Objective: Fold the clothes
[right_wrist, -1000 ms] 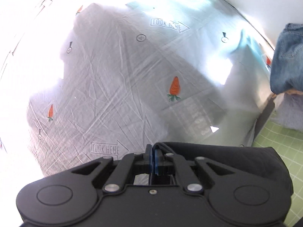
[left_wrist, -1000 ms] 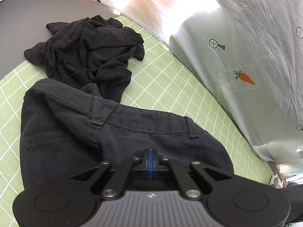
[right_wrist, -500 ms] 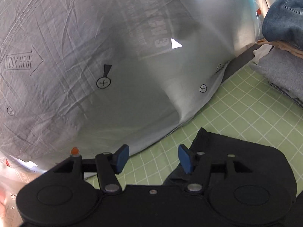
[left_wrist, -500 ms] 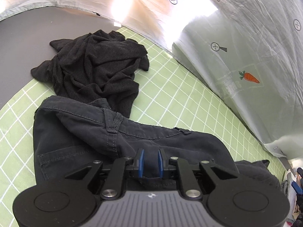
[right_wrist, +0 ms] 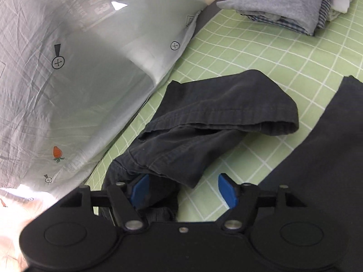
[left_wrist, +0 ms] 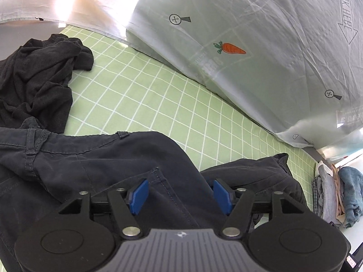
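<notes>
**Trousers lying slack as both grippers are letting go**

Trousers (left_wrist: 95, 165) are sprawling across the green checked sheet (left_wrist: 140, 95), their waistband running off to the left in the left wrist view and their legs trailing towards the right. The left gripper (left_wrist: 180, 196) is hovering directly over the seat area, its blue pads standing apart; its jaws have just been opening, with dark cloth lying under and between them but nothing pressing on it. The right gripper (right_wrist: 183, 191) is likewise standing apart, its jaws having just been widening, and the folded-back leg end (right_wrist: 217, 113) is lying just ahead of it and slightly to its left, cloth reaching between the pads but not pinched.

The long axis of the trousers is running roughly from one gripper to the other, so each hand is sitting nearest its own end: left at the waist, right at the cuffs. A second dark leg (right_wrist: 322, 154) is stretching along the right edge of the right wrist view, apart from the rumpled one. The next regrasp is probably turning on that crumpled hem, which is needing straightening before any fold.

A crumpled black garment (left_wrist: 38, 77) is waiting beyond the waistband, and a folded stack (right_wrist: 279, 9) is sitting well beyond the cuffs.
</notes>
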Available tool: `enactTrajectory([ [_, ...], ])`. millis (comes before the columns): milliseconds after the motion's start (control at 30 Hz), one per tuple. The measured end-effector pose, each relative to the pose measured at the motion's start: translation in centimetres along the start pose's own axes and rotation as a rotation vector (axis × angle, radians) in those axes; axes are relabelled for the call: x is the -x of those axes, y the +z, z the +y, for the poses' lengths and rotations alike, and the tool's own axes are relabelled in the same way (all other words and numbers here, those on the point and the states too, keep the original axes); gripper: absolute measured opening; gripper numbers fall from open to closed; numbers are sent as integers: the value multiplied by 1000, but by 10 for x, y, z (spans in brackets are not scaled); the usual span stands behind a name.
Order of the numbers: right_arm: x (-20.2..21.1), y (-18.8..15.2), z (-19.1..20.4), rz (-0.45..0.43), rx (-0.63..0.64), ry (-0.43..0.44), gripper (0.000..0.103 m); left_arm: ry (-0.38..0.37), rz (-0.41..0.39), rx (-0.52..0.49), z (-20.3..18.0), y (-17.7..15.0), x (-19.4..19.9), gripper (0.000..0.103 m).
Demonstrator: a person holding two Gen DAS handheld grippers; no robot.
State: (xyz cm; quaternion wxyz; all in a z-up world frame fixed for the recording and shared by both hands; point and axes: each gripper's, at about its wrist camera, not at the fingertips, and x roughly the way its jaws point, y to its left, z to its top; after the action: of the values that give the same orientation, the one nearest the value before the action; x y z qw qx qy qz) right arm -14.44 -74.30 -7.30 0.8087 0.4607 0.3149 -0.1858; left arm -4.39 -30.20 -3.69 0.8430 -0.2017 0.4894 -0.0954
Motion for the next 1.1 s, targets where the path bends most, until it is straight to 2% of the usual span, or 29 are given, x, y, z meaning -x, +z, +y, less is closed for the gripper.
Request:
enactTrajectory([
  [133, 2, 0, -26, -24, -161, 65, 70, -40, 3, 63, -4, 1, -2, 68],
  [233, 0, 4, -44, -57, -309, 120, 70, -71, 6, 102, -9, 3, -4, 76],
  [300, -1, 9, -50, -67, -313, 76, 70, -47, 21, 87, -15, 3, -12, 78],
  [400, -6, 19, -53, -53, -219, -16, 72, -3, 51, 64, -26, 2, -26, 80],
  [467, -13, 25, -58, -31, -207, -11, 72, 21, 69, 65, -30, 2, -36, 80],
  [567, -24, 33, -69, -15, -251, 45, 72, 49, 105, 47, -35, 3, -50, 81],
  [733, -48, 46, -68, 1, -191, 3, 72, 104, 163, 3, -42, 6, -68, 81],
  [800, -56, 48, -69, 2, -196, 7, 70, 128, 199, 16, -38, 7, -78, 77],
  [833, -59, 48, -69, -2, -204, 10, 66, 145, 211, 22, -35, 7, -82, 74],
  [900, -64, 48, -70, -12, -221, 19, 57, 187, 220, 27, -30, 8, -86, 51],
  [933, -65, 47, -72, -23, -235, 30, 50, 201, 222, 31, -27, 8, -87, 45],
  [967, -65, 46, -73, -35, -250, 41, 46, 199, 218, 37, -23, 8, -86, 31],
  [1000, -65, 45, -75, -47, -264, 53, 36, 188, 215, 51, -18, 9, -86, 9],
  [1033, -64, 43, -77, -70, -282, 75, 23, 159, 213, 86, -9, 9, -85, 2],
  [1100, -55, 43, -76, -123, -275, 88, 12, 92, 206, 189, 10, 10, -81, 0],
])
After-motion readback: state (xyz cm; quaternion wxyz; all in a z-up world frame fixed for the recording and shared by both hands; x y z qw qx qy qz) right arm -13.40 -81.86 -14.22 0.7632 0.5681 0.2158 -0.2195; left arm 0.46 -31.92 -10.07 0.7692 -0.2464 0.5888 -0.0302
